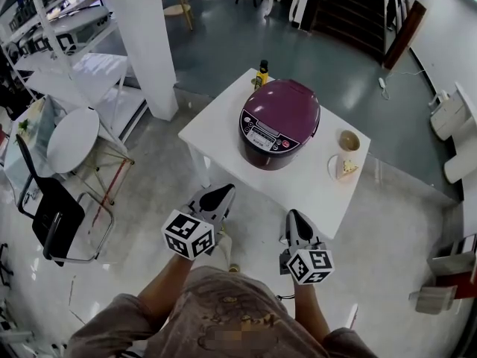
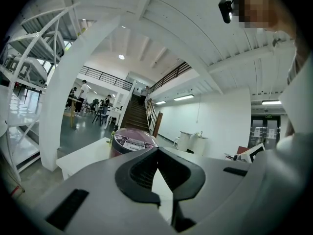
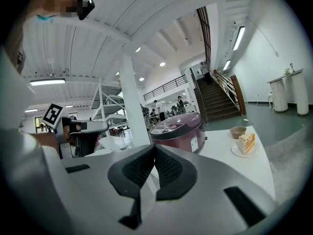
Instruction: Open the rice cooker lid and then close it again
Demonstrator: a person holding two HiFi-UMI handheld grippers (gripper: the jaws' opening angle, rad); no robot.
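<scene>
Currently, head view: left claw (image 1: 221, 194) and right claw (image 1: 294, 218) both hang off the near edge of the white bench (image 1: 216, 121), each pinched to a narrow tip and empty. One rice cooker (image 1: 279, 123) stands ahead of both and well apart from them, right of the left claw's line and slightly left of the right claw's, with its lid down. Beyond the right claw, to its right, are one cup (image 1: 349, 141) and one plate (image 1: 332, 168) with a cake slice. One bottle (image 1: 262, 73) stands behind the cooker. Left gripper view: jaws meet with nothing between; the cooker is just left of the tip line. Right gripper view: jaws likewise together and empty, with the cooker dead ahead. Judgement: the shell is rigid and glossy, so likely slippery; the body looks heavy enough to stay put. Best contact is probably the front lip above the control panel, then a push on the lid crown to close.
</scene>
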